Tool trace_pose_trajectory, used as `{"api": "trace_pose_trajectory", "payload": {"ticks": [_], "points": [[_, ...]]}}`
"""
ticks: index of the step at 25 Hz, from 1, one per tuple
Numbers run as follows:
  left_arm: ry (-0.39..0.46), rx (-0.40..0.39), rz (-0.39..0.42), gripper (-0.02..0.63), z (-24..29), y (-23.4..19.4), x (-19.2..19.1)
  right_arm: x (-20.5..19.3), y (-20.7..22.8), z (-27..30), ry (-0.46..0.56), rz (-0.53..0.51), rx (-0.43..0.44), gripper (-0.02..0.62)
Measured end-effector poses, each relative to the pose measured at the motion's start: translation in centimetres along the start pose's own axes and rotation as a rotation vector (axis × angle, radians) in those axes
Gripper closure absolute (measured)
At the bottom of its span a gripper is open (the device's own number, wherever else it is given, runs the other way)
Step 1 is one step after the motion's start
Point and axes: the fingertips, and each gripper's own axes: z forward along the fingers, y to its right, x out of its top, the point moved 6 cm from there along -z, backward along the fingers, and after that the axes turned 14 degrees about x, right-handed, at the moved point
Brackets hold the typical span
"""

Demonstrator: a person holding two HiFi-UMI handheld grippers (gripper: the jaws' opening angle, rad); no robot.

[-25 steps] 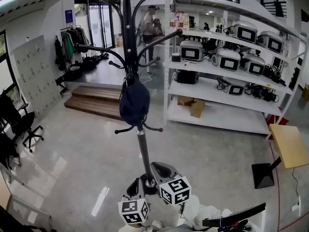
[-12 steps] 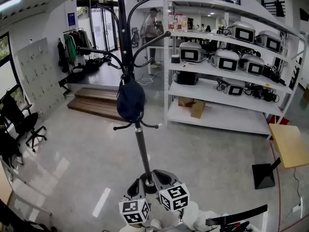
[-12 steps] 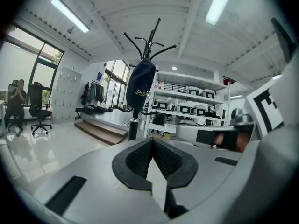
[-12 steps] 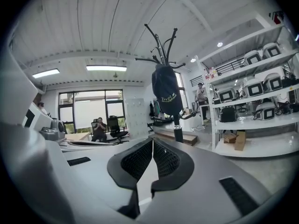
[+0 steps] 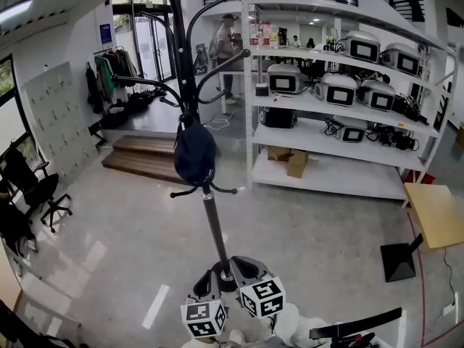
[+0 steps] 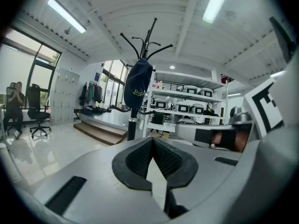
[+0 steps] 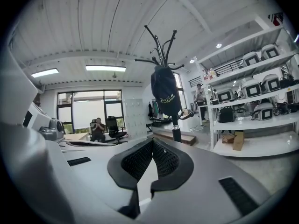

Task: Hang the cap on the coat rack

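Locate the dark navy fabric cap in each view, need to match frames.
Head view: dark navy fabric cap upper centre-left, hanging on the black metal coat rack, just above its lower ring of hooks.
Left gripper view: upper centre.
Right gripper view: upper centre, slightly right.
Shared landmark: the coat rack's pole running down from under the cap.

One cap (image 5: 194, 154), one coat rack (image 5: 215, 232)

Dark navy cap (image 5: 194, 154), black coat rack (image 5: 190, 85), white shelving (image 5: 330, 140)

bright, even; ceiling tubes (image 6: 65, 14) and windows (image 7: 88, 113) glare (floor (image 5: 87, 252) sheen too); fisheye edges bent.
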Motion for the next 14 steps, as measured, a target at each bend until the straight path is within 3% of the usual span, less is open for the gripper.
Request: {"api": "trace_pose_trajectory", "payload": {"ticks": [14], "points": [[0.001, 0.010, 0.001, 0.603, 1.2, -1.6, 0.6, 0.3, 0.4, 2.0, -0.012, -0.009, -0.002, 0.581]]}}
